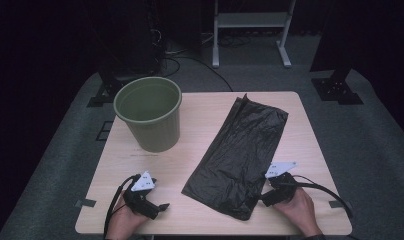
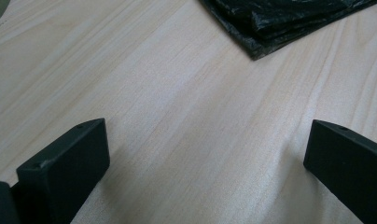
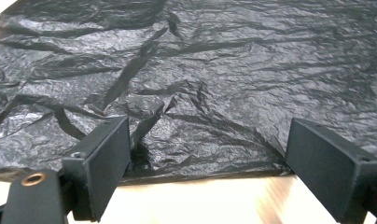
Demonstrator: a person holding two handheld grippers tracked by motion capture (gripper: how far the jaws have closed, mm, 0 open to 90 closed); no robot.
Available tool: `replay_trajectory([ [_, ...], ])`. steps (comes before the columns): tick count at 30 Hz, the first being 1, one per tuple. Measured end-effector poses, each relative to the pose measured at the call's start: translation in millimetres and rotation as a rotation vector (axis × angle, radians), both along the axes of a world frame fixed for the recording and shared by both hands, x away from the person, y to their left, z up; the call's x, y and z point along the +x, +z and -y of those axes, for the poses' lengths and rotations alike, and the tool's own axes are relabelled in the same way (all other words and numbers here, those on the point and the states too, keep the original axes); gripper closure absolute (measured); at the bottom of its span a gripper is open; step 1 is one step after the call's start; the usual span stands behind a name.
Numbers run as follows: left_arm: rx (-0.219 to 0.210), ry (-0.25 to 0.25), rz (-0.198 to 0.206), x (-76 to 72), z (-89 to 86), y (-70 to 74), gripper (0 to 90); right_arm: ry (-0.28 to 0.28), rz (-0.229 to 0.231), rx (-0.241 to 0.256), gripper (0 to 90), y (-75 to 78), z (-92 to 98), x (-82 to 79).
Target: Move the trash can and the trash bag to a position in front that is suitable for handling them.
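A black plastic bag [image 1: 240,150] lies flat and slantwise across the middle of the wooden table [image 1: 200,107], crinkled [image 3: 200,70]; its near corner [image 2: 270,28] shows in the left gripper view. A green bin [image 1: 150,112] stands upright at the table's back left. My right gripper [image 1: 264,196] sits at the bag's near right edge, open, its jaws either side of the bag's hem with nothing pinched. My left gripper [image 1: 162,207] rests open over bare wood at the front left, well short of the bag.
A white frame leg [image 1: 250,30] and black stands [image 1: 335,85] are on the floor beyond the table. Cables trail from both grippers toward the table's front edge. Bare wood lies between the bin and the bag.
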State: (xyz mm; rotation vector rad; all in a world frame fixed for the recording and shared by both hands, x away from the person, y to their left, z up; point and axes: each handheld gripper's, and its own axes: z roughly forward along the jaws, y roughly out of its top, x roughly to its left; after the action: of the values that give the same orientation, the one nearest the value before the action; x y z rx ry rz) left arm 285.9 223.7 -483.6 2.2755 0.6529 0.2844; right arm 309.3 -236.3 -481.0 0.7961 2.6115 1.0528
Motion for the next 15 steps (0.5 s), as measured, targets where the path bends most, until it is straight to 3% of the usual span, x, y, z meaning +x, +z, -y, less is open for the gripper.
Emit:
replay_trajectory([
  [7, 0.0, 0.0, 0.0, 0.0, 0.0, 0.0, 0.0, -0.037, 0.03, 0.03, 12.8, 11.0, 13.5, -2.7],
  [15, 0.0, 0.0, 0.0, 0.0, -0.1, 0.0, 0.0, -0.007, 0.028, 0.059, 12.8, 17.5, 4.8, -9.1],
])
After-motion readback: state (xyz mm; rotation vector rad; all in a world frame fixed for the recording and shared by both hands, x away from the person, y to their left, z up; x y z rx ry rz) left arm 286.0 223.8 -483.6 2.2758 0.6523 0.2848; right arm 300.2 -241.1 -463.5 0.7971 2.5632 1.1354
